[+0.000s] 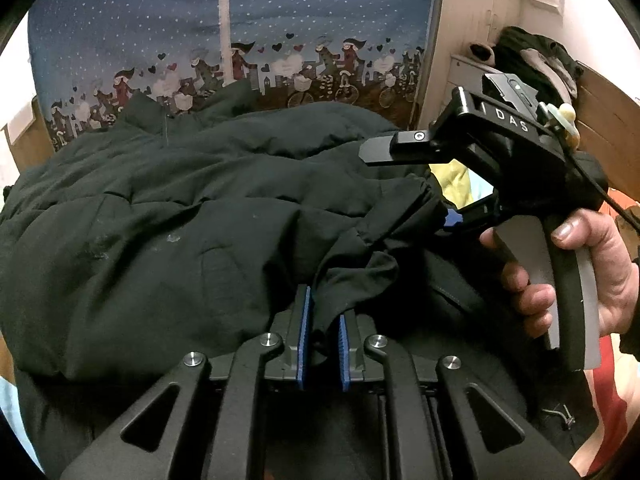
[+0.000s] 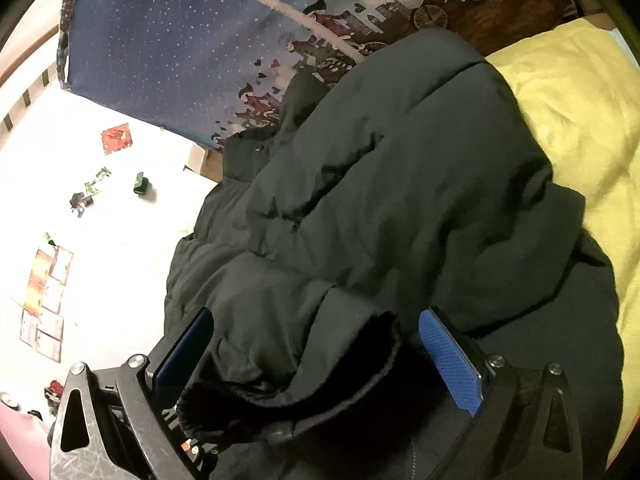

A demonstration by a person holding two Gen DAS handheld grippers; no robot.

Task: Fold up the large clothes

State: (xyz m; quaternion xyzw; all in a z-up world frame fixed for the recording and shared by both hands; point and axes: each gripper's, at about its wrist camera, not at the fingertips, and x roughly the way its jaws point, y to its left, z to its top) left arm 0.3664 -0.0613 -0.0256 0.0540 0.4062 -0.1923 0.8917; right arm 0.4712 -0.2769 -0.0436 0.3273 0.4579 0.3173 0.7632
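Observation:
A large black puffer jacket [image 1: 168, 208] lies bunched on the bed; it also fills the right wrist view [image 2: 400, 208]. My left gripper [image 1: 323, 320] is shut on a thin fold of the jacket's black fabric near the sleeve. My right gripper [image 2: 316, 344] is open, its blue pads on either side of the sleeve cuff [image 2: 304, 364], which lies between the jaws. In the left wrist view the right gripper [image 1: 436, 188] is seen from the side at the sleeve end, held by a hand [image 1: 592, 276].
A blue dotted curtain with a cartoon border [image 1: 248, 52] hangs behind the bed. A yellow blanket [image 2: 576, 128] lies under the jacket at right. A wooden cabinet with dark clothes on top [image 1: 532, 60] stands at right. A white wall with pictures [image 2: 80, 200] is at left.

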